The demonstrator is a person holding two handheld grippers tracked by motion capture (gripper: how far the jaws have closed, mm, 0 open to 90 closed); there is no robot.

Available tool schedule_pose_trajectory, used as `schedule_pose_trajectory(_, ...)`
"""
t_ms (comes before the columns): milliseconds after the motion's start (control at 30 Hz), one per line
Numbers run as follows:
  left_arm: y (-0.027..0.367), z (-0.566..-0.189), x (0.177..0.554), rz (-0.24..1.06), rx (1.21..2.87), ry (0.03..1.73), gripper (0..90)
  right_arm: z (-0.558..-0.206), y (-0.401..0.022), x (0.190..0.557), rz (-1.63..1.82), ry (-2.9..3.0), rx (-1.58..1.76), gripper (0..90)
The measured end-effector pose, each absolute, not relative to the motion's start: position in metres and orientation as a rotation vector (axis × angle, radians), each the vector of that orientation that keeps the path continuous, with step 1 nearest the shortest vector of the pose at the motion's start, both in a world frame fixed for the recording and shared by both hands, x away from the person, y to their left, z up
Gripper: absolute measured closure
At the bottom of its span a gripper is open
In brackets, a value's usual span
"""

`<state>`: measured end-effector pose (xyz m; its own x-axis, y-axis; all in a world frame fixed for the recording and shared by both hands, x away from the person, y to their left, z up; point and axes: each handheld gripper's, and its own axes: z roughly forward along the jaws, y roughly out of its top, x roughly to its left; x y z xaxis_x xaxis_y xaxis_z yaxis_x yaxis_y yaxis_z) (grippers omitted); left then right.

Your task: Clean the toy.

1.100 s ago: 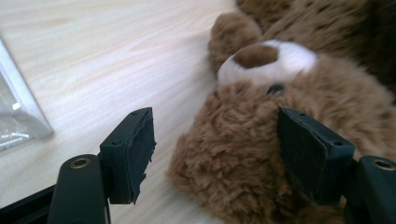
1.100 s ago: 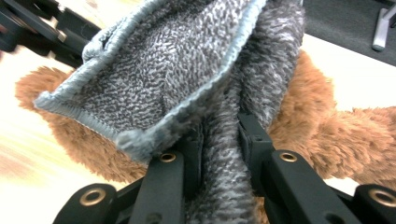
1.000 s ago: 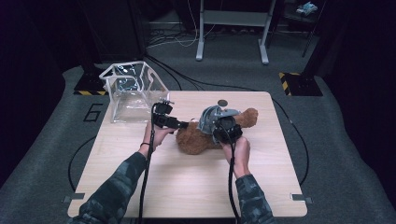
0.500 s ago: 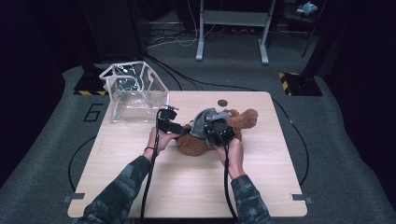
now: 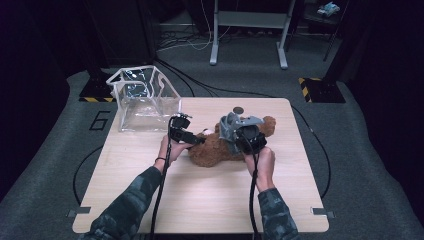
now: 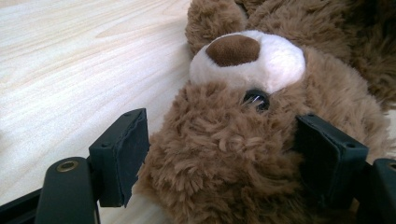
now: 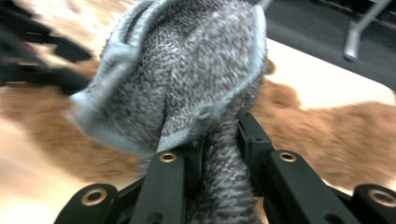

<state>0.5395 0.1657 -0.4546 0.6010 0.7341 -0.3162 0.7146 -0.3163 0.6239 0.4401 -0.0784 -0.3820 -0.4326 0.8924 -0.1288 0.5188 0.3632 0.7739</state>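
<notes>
Comparing this moment with the second before, I noted little real change: the teddy bear (image 5: pixel 212 152) lay in the same spot on its back near the middle of the desk (image 5: pixel 200 205), and both my hands had only settled in slightly closer around it. My left hand-held gripper (image 6: pixel 224 150) sat at the bear's head, its jaws standing wide to either side with fur brushing both pads; I could not tell whether they were truly pressing or merely bracketing the head. My right hand-held gripper (image 7: pixel 219 149) was clenched on a bunched grey cloth (image 7: pixel 187 70), which rose out of the jaws and hung just above the bear's body, in the blur of a small shift. The clear plastic bag (image 5: pixel 145 102) stood open at the far left corner of the desk, apart from the bear, and a small dark disc (image 5: pixel 238 110) lay just beyond the cloth. My reading was that the work sat at the stage of steadying the bear by its head while bringing the cloth onto it; with so little altered, the cloth was not yet laid on the body.
</notes>
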Motion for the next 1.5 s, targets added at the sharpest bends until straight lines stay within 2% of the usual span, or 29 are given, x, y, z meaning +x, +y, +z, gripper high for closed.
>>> schedule_pose_trajectory(333,0.166,-0.456,0.541,0.038,2.092,1.148,22.7,-0.441,-0.008,0.431,0.871,2.332,1.112,74.7)
schedule_pose_trajectory(667,0.165,-0.456,0.54,0.042,2.082,1.153,22.3,-0.464,0.0,0.421,0.899,2.47,1.094,75.0)
schedule_pose_trajectory(1033,0.166,-0.456,0.541,0.027,2.073,1.15,22.2,-0.442,-0.068,0.419,0.976,2.267,1.271,74.5)
schedule_pose_trajectory(1500,0.168,-0.455,0.539,0.035,2.077,1.126,22.1,-0.427,-0.147,0.401,0.895,2.092,1.402,74.1)
